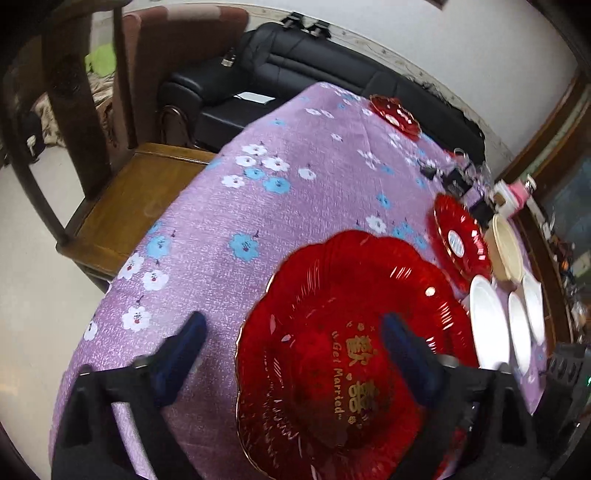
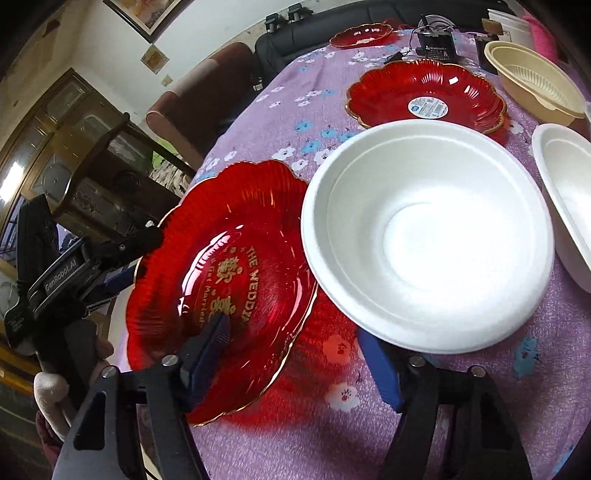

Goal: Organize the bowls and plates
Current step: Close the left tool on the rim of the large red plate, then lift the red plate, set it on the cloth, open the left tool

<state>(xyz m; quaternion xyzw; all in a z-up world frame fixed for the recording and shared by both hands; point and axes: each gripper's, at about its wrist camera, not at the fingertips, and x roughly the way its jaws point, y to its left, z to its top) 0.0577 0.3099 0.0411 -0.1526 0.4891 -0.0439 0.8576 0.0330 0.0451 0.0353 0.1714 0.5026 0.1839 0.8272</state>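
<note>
Left claw [image 1: 293,319] half-wide, straddling the left rim of the red wedding plate [image 1: 332,288]: one finger over the purple floral cloth [image 1: 240,206], the other over the plate's lettered well. No pad seen pressing yet.

Right claw [image 2: 291,332] about as wide, straddling the opposite rim of the same plate. Inner finger sits over the gold lettering; outer finger sits just beside the near edge of the white foam bowl [image 2: 424,240]. Gap visible between rim and outer finger, so nothing is held.

Plate sits at the near end of the counter, close to its edge. The white foam bowl is right against its rim; whether touching or overlapping, cannot tell. Further up the counter: a stickered red plate [image 2: 424,92], a third red plate [image 2: 362,35], a beige bowl [image 2: 535,85] and another white bowl [image 2: 569,195].

Risks, as judged:
- Glossy, fluted rim. A shallow bite likely slides off as the claws close
- Two claws on one plate. Uneven closing or lifting would tilt it toward the counter edge and the floor
- Right claw's outer finger crowds the foam bowl. The bowl looks light; a nudge could shove or flip it
- Lower pads may snag the cloth and drag the other dishes
- If the bowl's rim overlaps the plate, lifting tips the bowl
</note>
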